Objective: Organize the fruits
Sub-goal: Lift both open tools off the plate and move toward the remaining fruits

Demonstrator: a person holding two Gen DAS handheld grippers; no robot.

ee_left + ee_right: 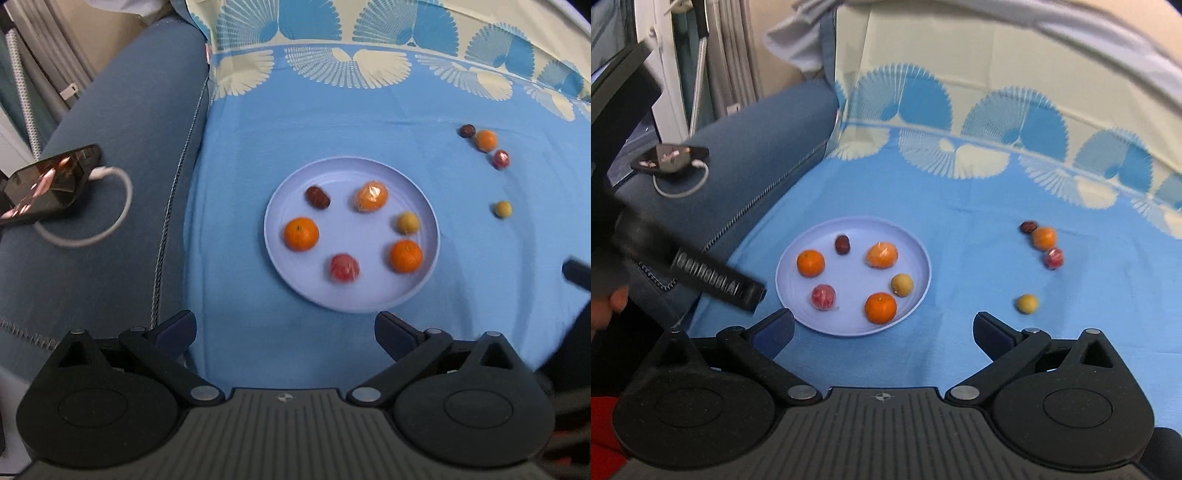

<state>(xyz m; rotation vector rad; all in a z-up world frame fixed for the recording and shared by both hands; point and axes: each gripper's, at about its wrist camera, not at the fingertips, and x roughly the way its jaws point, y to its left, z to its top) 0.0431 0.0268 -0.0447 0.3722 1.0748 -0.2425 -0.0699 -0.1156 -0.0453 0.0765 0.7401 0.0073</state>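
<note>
Blue bedspread (960, 332) holds a plate (849, 330) with six fruits, four loose fruits (1044, 238) remain outside (roughly halfway, I judge); left gripper (284, 334) and right gripper (882, 330) gape wide, empty.

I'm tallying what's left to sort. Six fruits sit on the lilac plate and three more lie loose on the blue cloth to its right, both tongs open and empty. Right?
Not quite: four fruits lie loose on the blue cloth, not three: a dark fruit, a small orange, a red fruit and a yellow fruit, as the right wrist view shows. The rest holds.
</note>
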